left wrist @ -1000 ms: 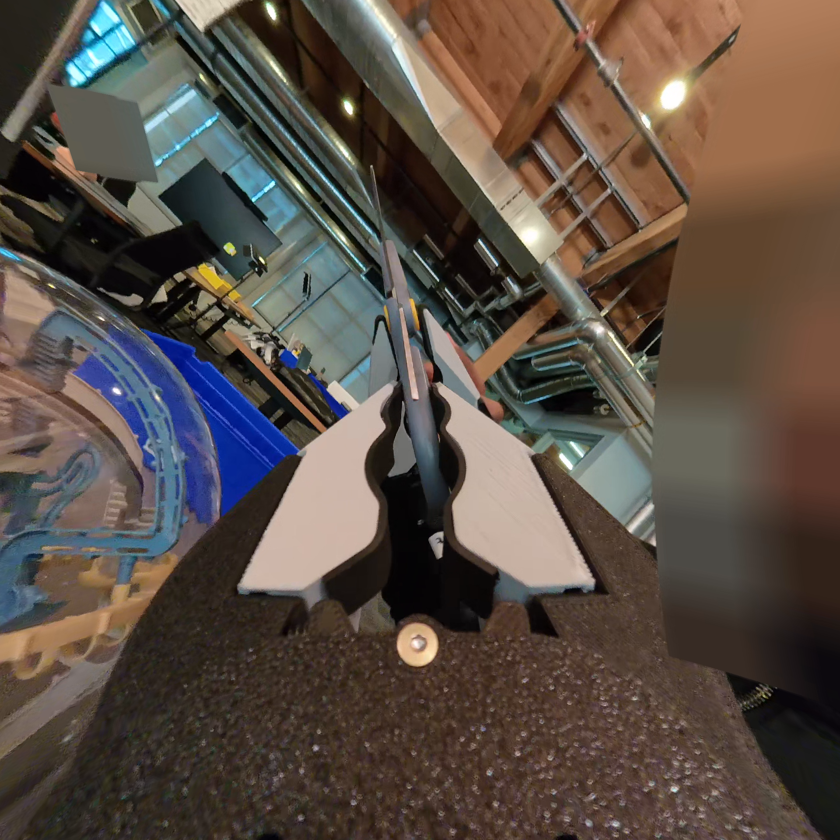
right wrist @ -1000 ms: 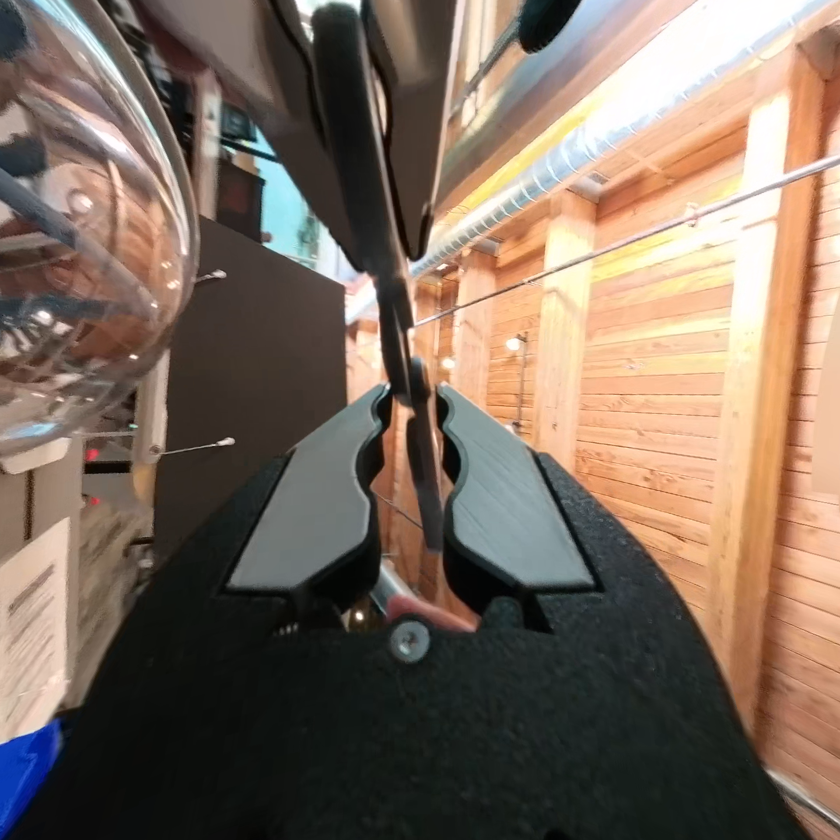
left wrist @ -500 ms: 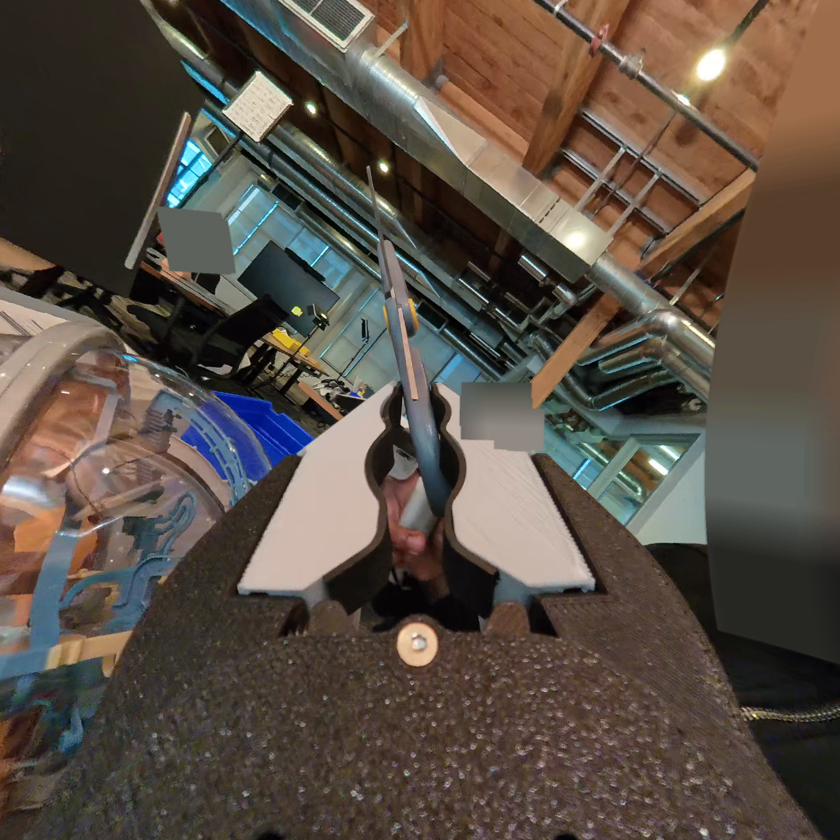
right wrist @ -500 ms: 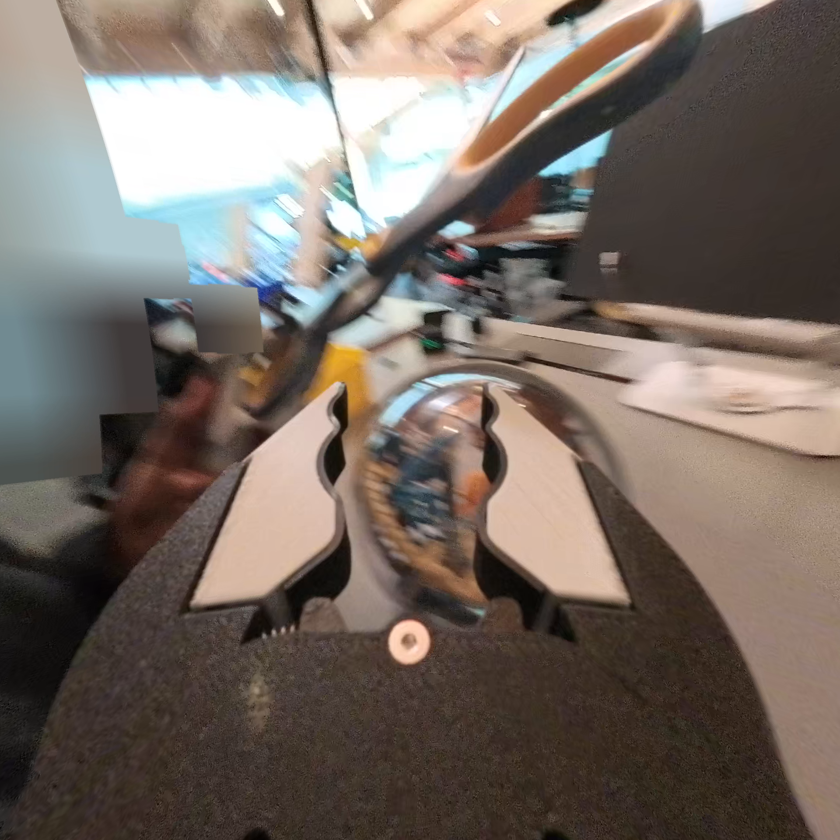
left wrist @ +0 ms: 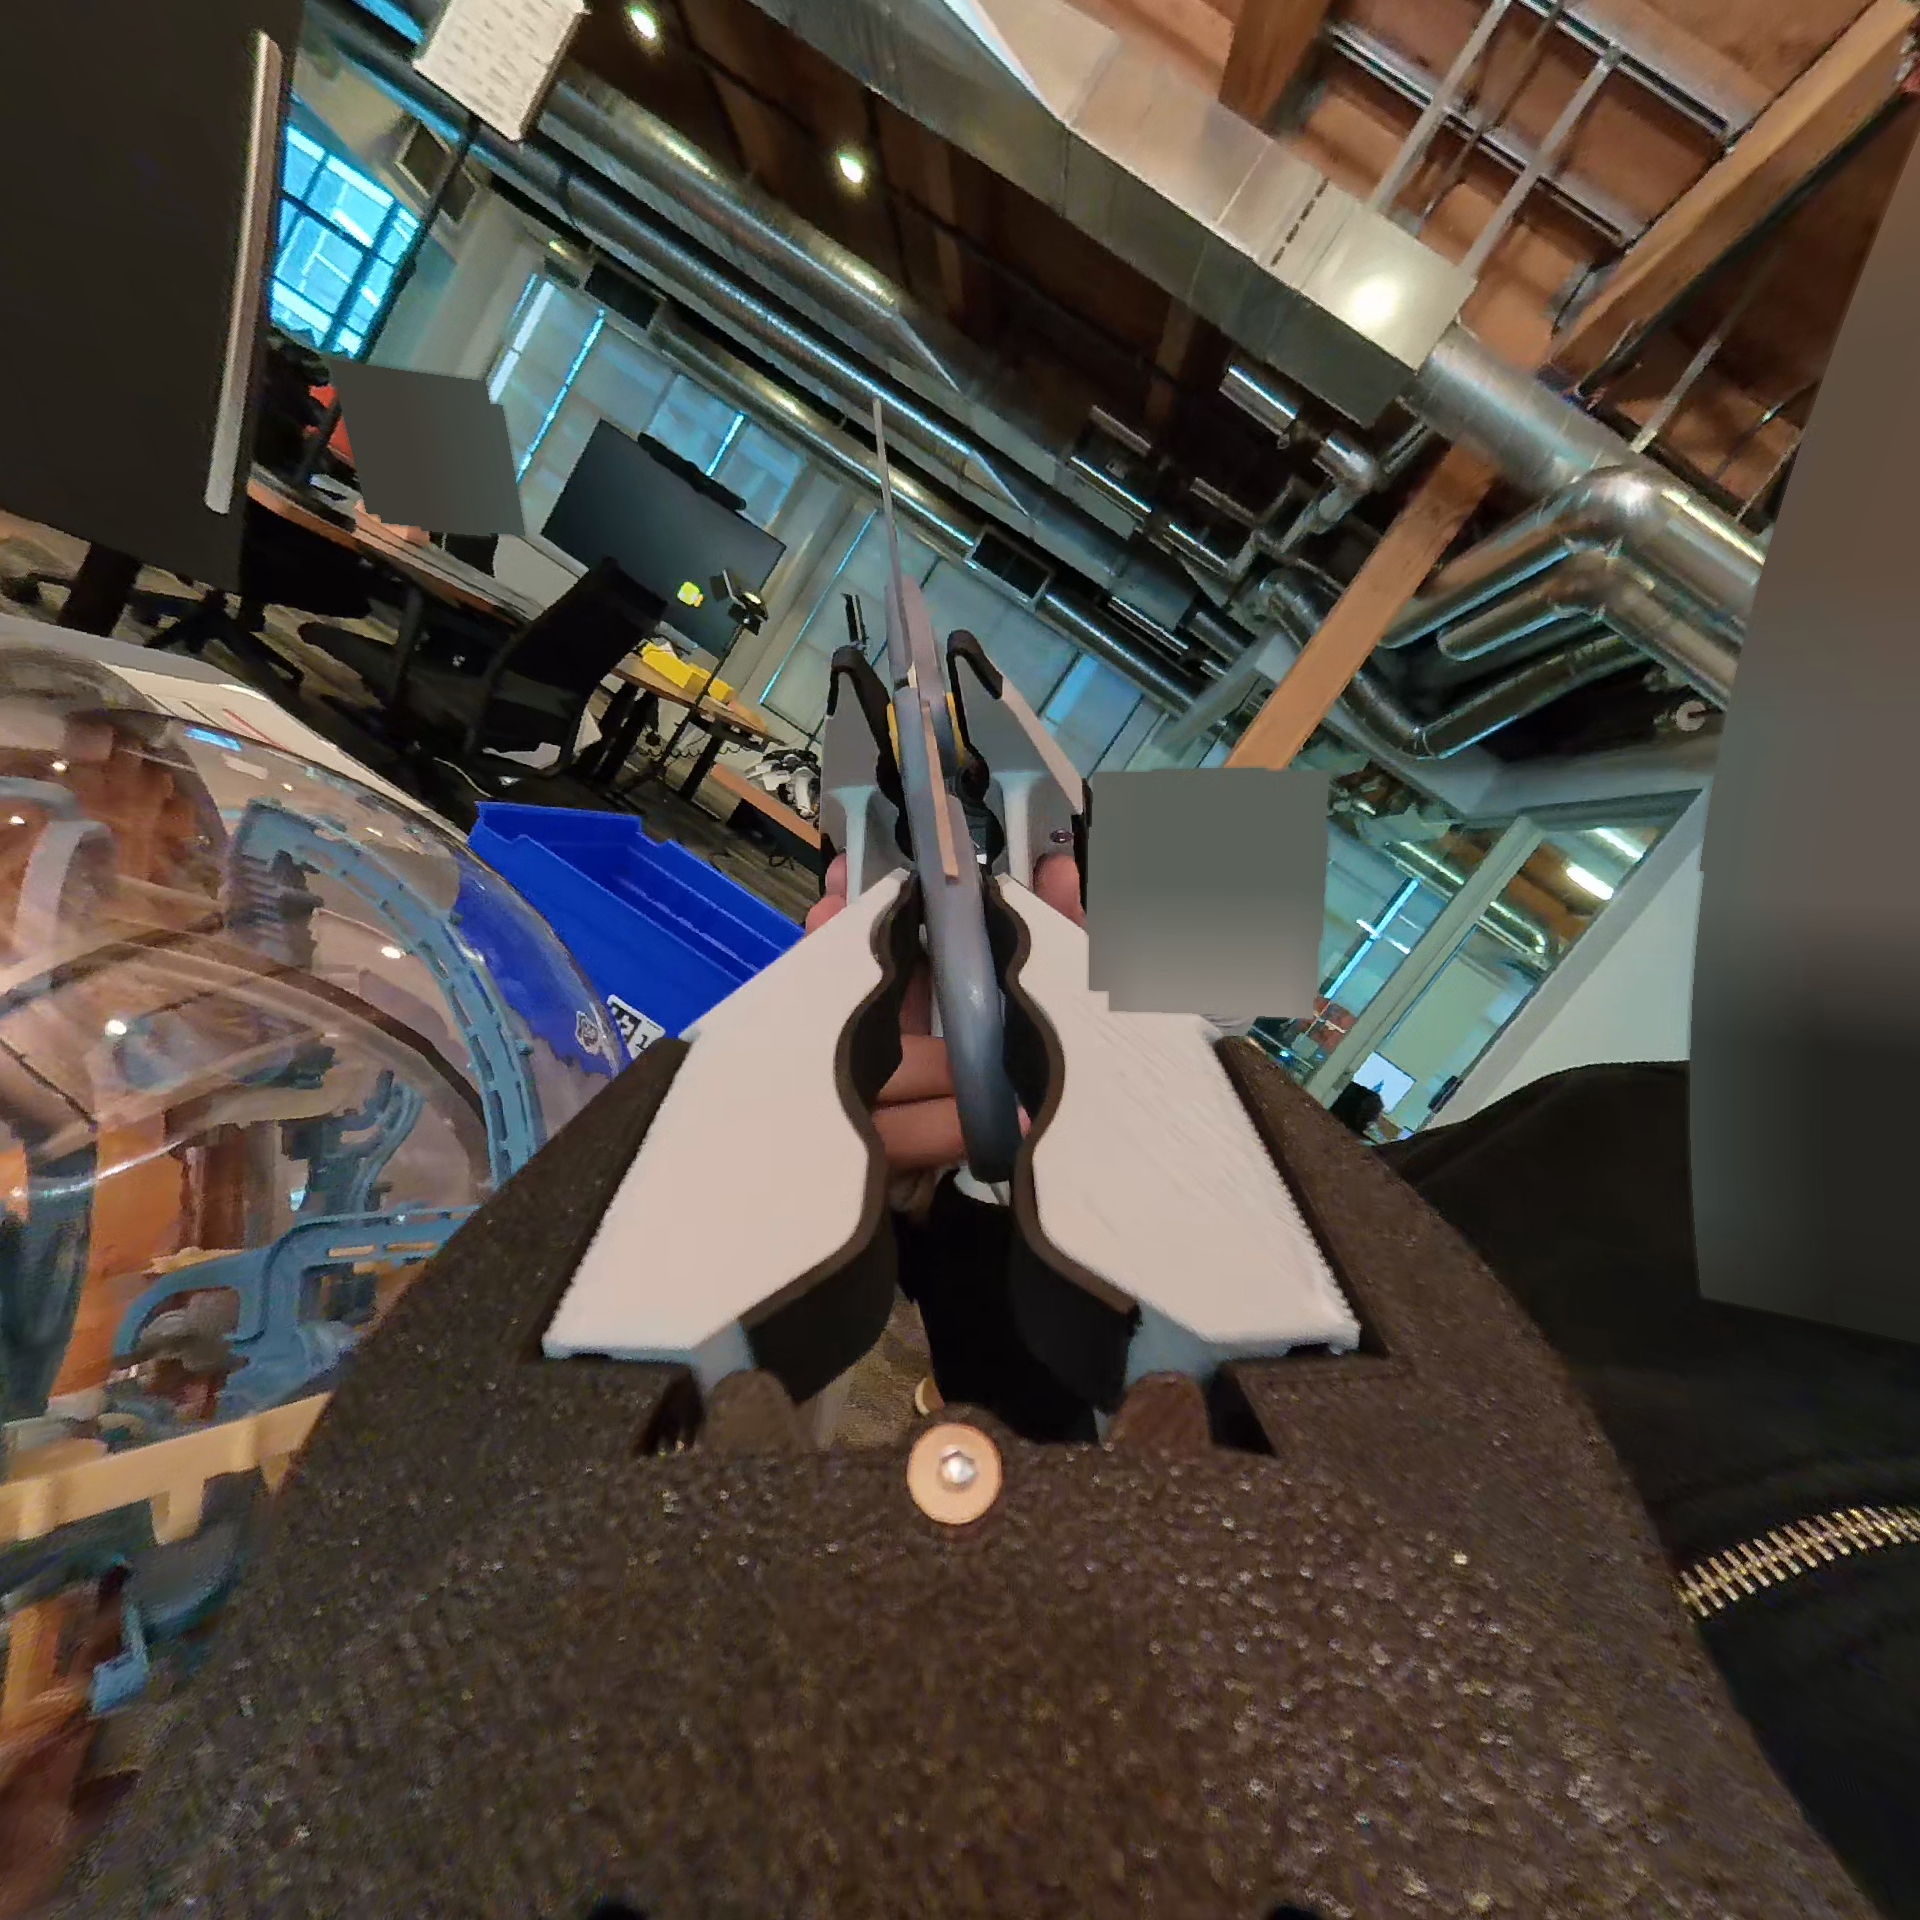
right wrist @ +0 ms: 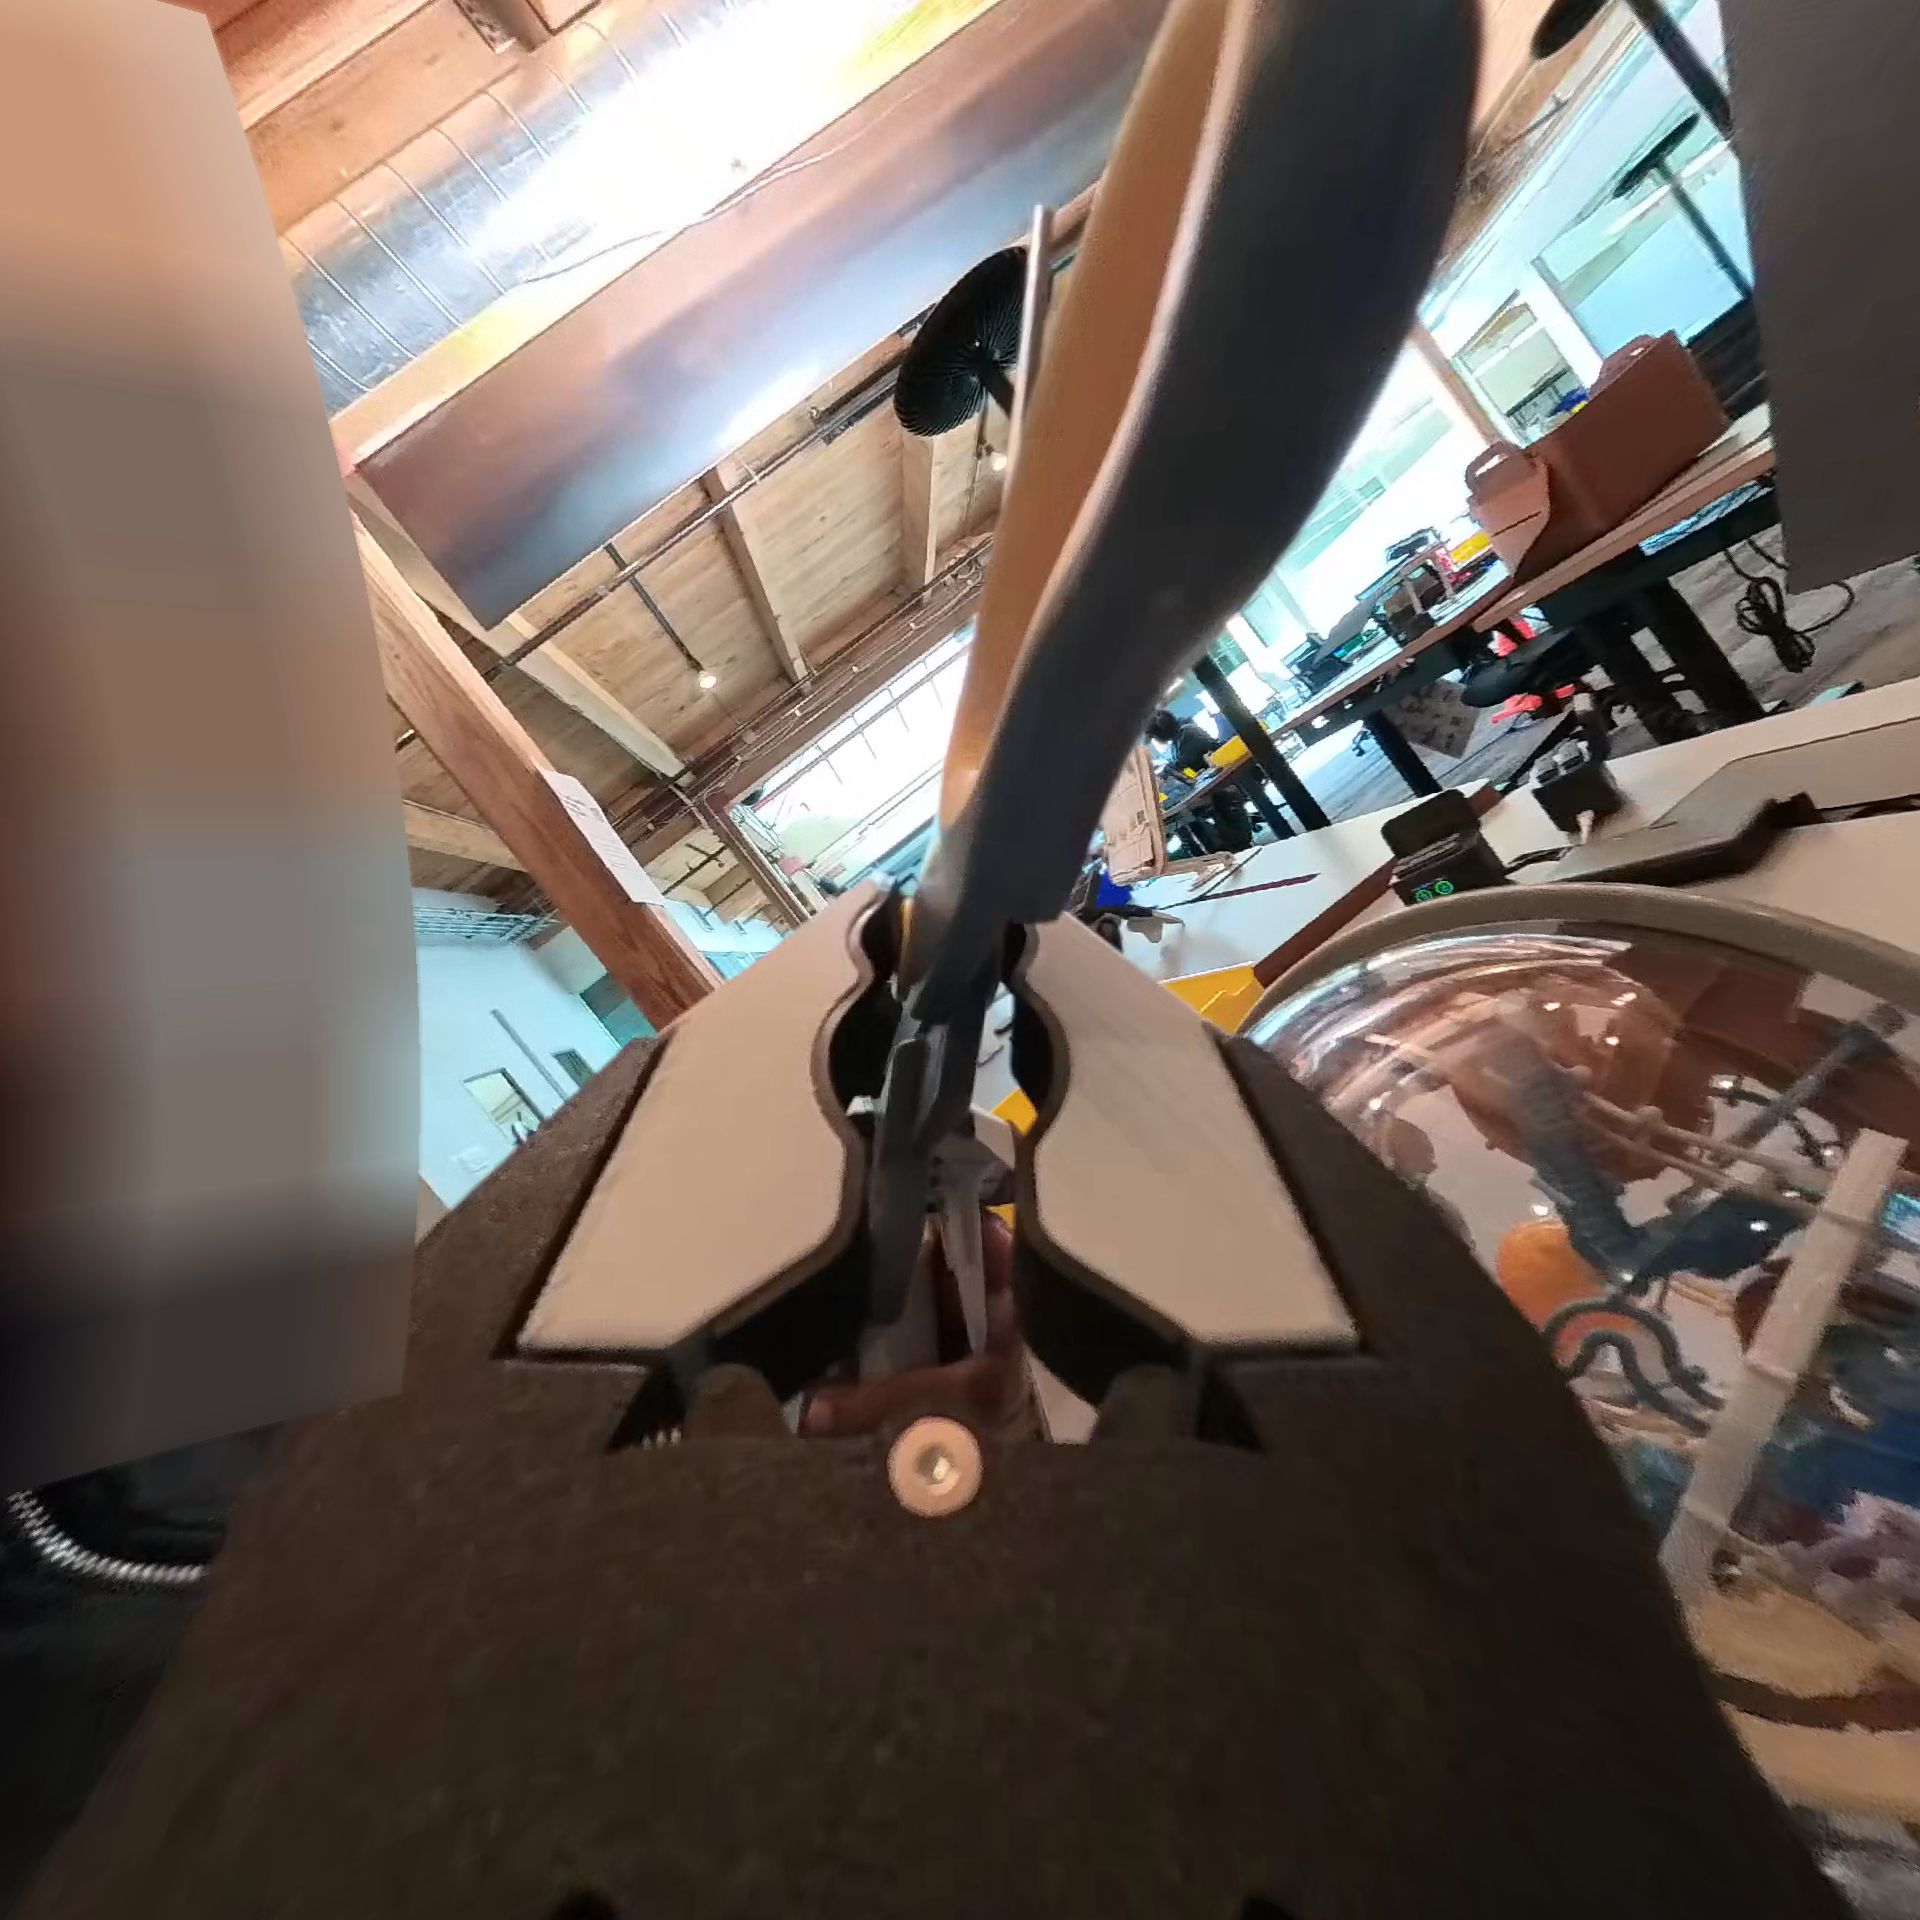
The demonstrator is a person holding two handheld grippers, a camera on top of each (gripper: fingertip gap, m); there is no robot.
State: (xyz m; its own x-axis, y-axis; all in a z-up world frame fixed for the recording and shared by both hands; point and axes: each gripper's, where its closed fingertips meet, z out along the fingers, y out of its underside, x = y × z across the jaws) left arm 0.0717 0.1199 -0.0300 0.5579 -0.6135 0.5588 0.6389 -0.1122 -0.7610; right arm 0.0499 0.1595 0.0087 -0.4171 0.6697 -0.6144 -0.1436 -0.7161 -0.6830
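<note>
Both claws clamp one pair of scissors: your left claw pinches the handle, your right claw the blades, sharing its weight.

Scissors clamped between left gripper fingers, blades pointing up, and likewise pinched in right gripper, facing the left one. Clear dome just left of left gripper; bin behind dome. Same dome right of right gripper.
</note>
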